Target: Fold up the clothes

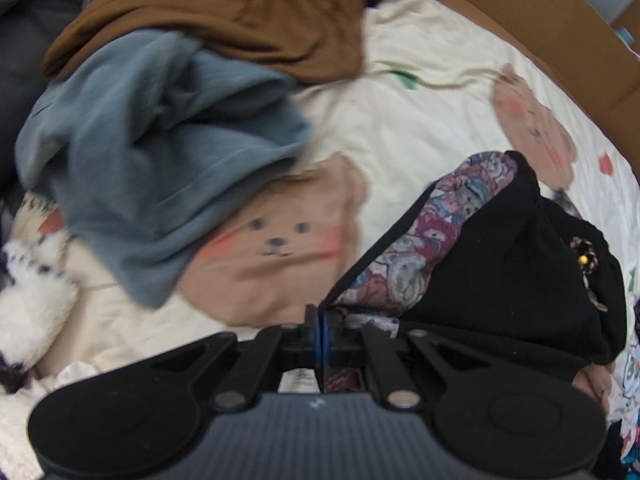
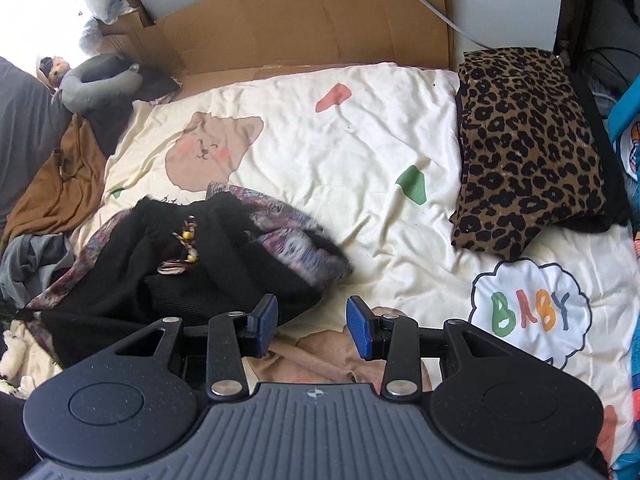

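Early on: bed (image 2: 360, 152) carries one folded leopard-print garment (image 2: 528, 148) at 2 o'clock, brown top (image 1: 224, 12) and blue-grey garment (image 1: 160, 140) unfolded at 10, black floral-lined garment (image 2: 192, 256) crumpled centre-left, left gripper (image 1: 319, 330) clenched on its edge, right gripper (image 2: 312, 330) released.

I see a black garment (image 1: 500, 264) with a floral paisley lining (image 1: 420, 240), crumpled, its edge pinched between my left jaws and its bulk ahead to their right. Ahead-left of them lies a rumpled blue-grey top (image 1: 160, 160), a brown one (image 1: 240, 12) beyond. A folded leopard-print piece (image 2: 528, 148) lies flat, far ahead-right of my right jaws.
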{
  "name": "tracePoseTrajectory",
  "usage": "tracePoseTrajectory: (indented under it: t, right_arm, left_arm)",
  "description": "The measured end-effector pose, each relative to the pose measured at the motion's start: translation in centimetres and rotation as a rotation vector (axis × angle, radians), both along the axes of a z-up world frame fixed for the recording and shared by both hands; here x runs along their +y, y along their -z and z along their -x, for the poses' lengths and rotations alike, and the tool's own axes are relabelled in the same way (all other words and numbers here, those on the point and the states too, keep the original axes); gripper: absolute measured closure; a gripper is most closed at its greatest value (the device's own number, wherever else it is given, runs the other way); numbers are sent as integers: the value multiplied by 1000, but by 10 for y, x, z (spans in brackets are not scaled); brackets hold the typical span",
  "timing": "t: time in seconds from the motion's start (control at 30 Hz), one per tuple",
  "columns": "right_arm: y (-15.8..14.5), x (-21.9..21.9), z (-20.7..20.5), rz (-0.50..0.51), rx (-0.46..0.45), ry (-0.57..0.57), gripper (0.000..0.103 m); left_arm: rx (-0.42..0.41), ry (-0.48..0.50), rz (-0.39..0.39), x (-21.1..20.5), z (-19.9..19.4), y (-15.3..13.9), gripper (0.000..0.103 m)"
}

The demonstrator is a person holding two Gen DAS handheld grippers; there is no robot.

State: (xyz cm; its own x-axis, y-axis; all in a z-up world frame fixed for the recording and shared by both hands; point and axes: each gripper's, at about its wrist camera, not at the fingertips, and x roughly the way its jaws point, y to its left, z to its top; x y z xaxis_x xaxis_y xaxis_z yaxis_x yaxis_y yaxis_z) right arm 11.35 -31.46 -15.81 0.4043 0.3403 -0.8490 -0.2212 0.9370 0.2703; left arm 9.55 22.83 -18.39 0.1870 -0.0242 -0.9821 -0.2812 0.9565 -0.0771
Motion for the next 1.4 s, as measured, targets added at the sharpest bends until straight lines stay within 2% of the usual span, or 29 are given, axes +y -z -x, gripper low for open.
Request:
tracePoseTrajectory:
  t: [0.17,0.3,0.4,0.47,0.53,0.6,0.73,0.8,0.9,1.03,1.23,1.27,1.33,1.37,1.4]
  right_arm:
    - [6,14,-10,12,11,-34,53]
    - [31,31,-21,1,51,-69,53]
    - [50,45,-29,-10,79,-100,53]
    - [63,55,-36,-13,95,-127,53]
    - [77,63,-43,-13,110,-138,53]
    - [89,67,-51,-16,124,-132,53]
    - [110,72,-67,-20,139,-123,53]
    - [118,74,-75,-21,142,-125,52]
    - [129,80,-87,-23,148,-133,52]
    - [137,91,-99,-11,137,-164,52]
    - [145,105,-111,-48,152,-208,53]
    - [146,107,-111,-56,157,-219,55]
    - [147,109,-112,-64,160,-230,70]
    - [147,108,-112,-74,165,-228,86]
    - [148,107,-113,-76,172,-225,98]
  left_arm:
    - [26,-63,-27,36,18,5,101]
    - [67,-118,-59,57,31,16,101]
    - [96,-134,-49,63,34,23,100]
    - [102,-130,-71,60,32,23,94]
    - [94,-111,-106,56,28,20,93]
    - [75,-101,-117,53,23,17,85]
    - [41,-81,-85,46,9,14,78]
    - [29,-69,-80,39,2,15,69]
    - [14,-52,-69,27,-9,18,67]
    - [-3,-38,-44,11,-24,29,62]
    - [-37,-29,12,-16,-52,52,50]
    - [-43,-32,17,-19,-57,55,50]
    - [-60,-36,25,-27,-68,60,50]
    - [-71,-33,28,-31,-73,62,50]
    - [-79,-27,28,-35,-78,64,50]
